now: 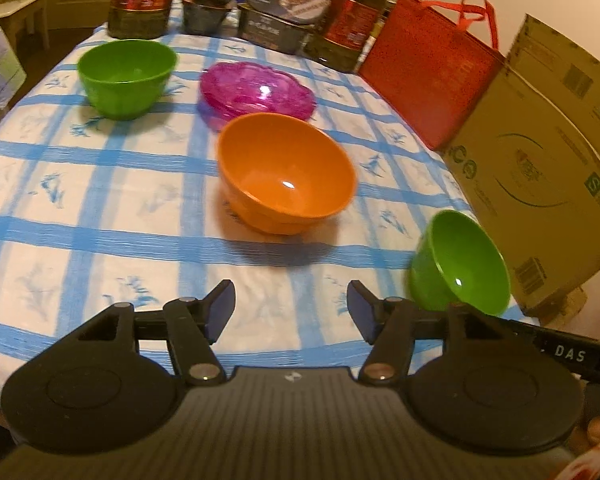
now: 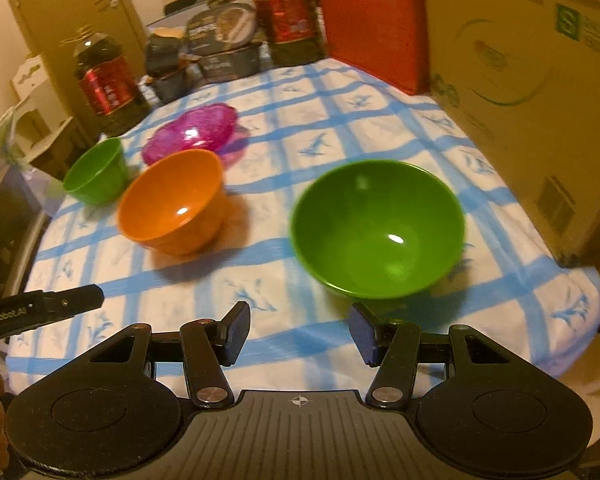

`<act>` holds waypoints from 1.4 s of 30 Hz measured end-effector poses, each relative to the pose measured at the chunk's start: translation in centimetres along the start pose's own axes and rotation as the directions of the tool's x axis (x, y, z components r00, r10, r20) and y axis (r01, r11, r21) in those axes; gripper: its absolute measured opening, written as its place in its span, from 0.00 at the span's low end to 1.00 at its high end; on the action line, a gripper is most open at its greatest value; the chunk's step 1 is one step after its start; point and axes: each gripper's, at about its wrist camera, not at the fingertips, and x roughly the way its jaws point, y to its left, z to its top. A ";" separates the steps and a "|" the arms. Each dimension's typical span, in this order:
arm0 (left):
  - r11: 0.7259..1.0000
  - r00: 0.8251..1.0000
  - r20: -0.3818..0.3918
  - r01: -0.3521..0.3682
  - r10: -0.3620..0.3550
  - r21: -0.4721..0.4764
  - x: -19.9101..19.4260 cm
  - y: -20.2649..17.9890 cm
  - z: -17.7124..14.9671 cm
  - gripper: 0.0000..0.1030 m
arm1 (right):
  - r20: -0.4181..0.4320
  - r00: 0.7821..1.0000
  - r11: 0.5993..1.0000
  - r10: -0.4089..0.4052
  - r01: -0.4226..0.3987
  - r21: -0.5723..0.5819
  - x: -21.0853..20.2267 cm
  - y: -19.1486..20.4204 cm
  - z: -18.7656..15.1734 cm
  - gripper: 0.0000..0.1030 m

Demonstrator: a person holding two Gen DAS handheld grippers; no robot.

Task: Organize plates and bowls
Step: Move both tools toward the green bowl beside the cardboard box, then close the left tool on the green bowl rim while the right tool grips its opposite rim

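Right now your left gripper [image 1: 291, 307] and right gripper [image 2: 299, 333] both gape with nothing between them above the checked tablecloth [image 1: 100, 208], the near green bowl [image 2: 378, 229] just ahead of the right one, the orange bowl [image 1: 286, 172], pink plates [image 1: 258, 90] and far green bowl [image 1: 127, 76] beyond, and "DAS" legible on a black bar [image 1: 568, 354].

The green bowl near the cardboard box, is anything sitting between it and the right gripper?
Nothing visible does. The right gripper is open and empty, and only bare checked tablecloth lies between its fingers and the near green bowl. The orange bowl sits off to the side, clear of that path.
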 end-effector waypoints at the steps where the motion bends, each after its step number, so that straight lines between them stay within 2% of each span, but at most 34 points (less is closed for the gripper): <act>1: 1.000 1.000 -0.003 0.002 -0.002 0.004 0.2 -0.3 0.0 0.57 | 0.001 1.000 1.000 -0.006 0.006 0.008 0.0 -0.5 0.0 0.53; 12: 0.999 0.999 -0.037 0.033 -0.032 0.032 2.3 -3.4 -0.2 0.58 | 0.020 0.998 0.995 -0.058 0.057 0.087 -0.6 -4.4 0.5 0.53; 29: 0.997 0.996 -0.074 0.057 -0.054 0.047 5.3 -6.2 0.2 0.58 | 0.026 0.997 0.986 -0.071 0.066 0.154 0.3 -7.5 1.4 0.53; 33: 0.996 0.995 -0.082 0.059 -0.053 0.071 6.3 -7.2 0.3 0.53 | 0.033 0.997 0.982 -0.074 0.067 0.177 0.8 -8.5 1.7 0.53; 42: 0.990 0.988 -0.106 0.122 -0.114 0.072 9.4 -9.7 0.8 0.47 | 0.026 0.998 0.980 -0.053 0.047 0.194 2.5 -9.7 2.5 0.53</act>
